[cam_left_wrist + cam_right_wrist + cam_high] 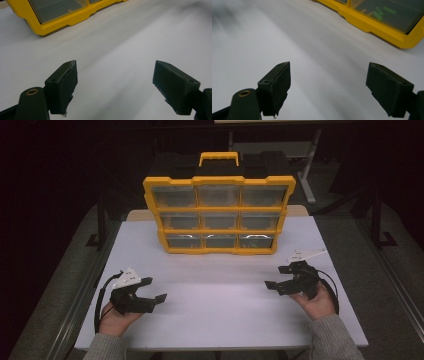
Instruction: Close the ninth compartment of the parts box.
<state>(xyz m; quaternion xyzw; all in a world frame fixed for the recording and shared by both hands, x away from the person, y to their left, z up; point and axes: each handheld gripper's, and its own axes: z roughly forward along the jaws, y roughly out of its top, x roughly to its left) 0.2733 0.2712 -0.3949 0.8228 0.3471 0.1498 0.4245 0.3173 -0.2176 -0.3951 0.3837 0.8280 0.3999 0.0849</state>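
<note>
A yellow organiser case (218,214) with a carry handle and a grid of clear-lidded compartments stands upright at the back of the white table (215,310). My left gripper (153,289) rests low over the table at the front left, open and empty. At the front right my right gripper (281,277) is open too, with nothing between its fingers. In the left gripper view the case's lower corner (57,20) lies ahead past the open gripper (115,85). In the right gripper view the case (377,23) shows small green parts (384,11) behind a clear lid, beyond the open gripper (328,86).
Both hands and grey sleeves come in from the bottom edge. Bare white tabletop stretches between the grippers and the case. Table legs and dark floor surround the table; a metal rail (75,310) runs along its left side.
</note>
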